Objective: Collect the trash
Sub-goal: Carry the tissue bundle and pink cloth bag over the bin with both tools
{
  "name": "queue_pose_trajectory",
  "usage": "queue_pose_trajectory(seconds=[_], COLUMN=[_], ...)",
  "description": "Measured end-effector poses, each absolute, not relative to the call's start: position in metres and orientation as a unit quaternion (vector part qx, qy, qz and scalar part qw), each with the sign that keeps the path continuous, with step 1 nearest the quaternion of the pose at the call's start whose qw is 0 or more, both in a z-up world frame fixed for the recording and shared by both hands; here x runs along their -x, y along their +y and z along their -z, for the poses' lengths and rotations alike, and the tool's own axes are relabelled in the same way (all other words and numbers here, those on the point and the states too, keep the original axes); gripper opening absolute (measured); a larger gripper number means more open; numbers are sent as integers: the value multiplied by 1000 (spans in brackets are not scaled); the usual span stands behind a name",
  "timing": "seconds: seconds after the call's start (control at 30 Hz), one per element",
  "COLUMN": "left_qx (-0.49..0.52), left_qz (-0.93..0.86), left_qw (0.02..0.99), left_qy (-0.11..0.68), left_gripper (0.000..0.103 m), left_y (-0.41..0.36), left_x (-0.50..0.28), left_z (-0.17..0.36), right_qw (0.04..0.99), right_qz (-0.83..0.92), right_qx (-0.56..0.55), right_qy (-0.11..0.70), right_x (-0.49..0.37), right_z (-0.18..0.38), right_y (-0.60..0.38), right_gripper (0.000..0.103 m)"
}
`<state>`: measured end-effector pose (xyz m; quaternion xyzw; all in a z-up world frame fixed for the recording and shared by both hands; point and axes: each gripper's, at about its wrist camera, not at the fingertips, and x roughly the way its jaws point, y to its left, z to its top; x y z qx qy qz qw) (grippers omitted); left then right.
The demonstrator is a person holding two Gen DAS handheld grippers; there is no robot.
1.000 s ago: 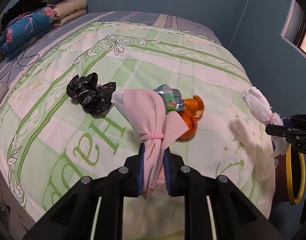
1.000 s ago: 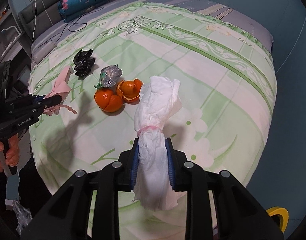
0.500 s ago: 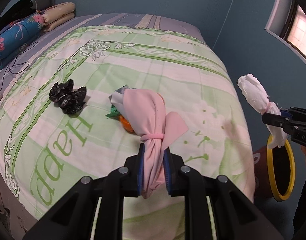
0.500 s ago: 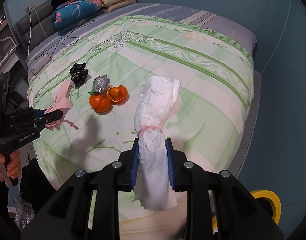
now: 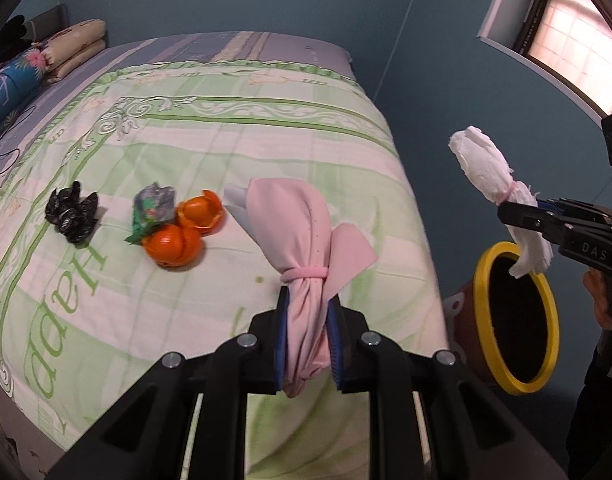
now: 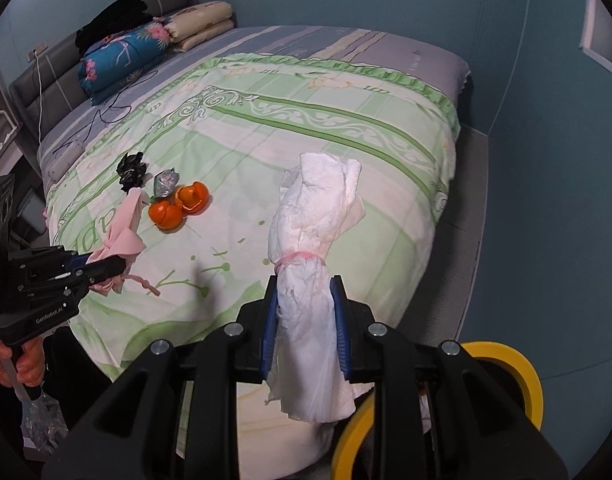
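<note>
My left gripper [image 5: 308, 336] is shut on a pink cloth bundle [image 5: 294, 232] tied with a pink band, held above the bed's near corner. My right gripper [image 6: 306, 320] is shut on a white tissue bundle [image 6: 314, 220], also banded, above a yellow-rimmed bin [image 6: 518, 364]. In the left wrist view the white bundle [image 5: 486, 168] hangs over the bin [image 5: 518, 316] beside the bed. On the bed lie orange peels [image 5: 182, 228], a crumpled foil wrapper [image 5: 154, 208] and a crumpled black bag [image 5: 72, 212].
The bed [image 5: 226, 132] has a green patterned cover; pillows [image 6: 122, 60] and a cable [image 6: 110, 112] lie at its head. Blue walls close in on the right, with a window [image 5: 578, 40] high up. A hand [image 6: 10, 360] grips the left tool.
Both grippers have moved right and up with their bundles, away from the bed's middle toward its corner. The yellow-rimmed bin has come into fuller view under the white bundle.
</note>
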<state>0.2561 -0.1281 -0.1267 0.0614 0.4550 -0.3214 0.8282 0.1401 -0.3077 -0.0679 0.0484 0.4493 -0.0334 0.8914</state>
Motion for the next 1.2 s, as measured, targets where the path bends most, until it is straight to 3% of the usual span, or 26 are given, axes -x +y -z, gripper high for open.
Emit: queue_pose_trajectory(seconds=[1.2], left_qx=[-114], left_qz=[482], left_qw=[743], left_qy=[450], left_gripper=[16], left_y=[-299], left_x=[-132], left_z=[129], right_qw=[872], right_qz=[161], right_qx=[-161], right_qy=[432], right_x=[-25], right_z=[93], right_y=[-444], right_gripper=[24])
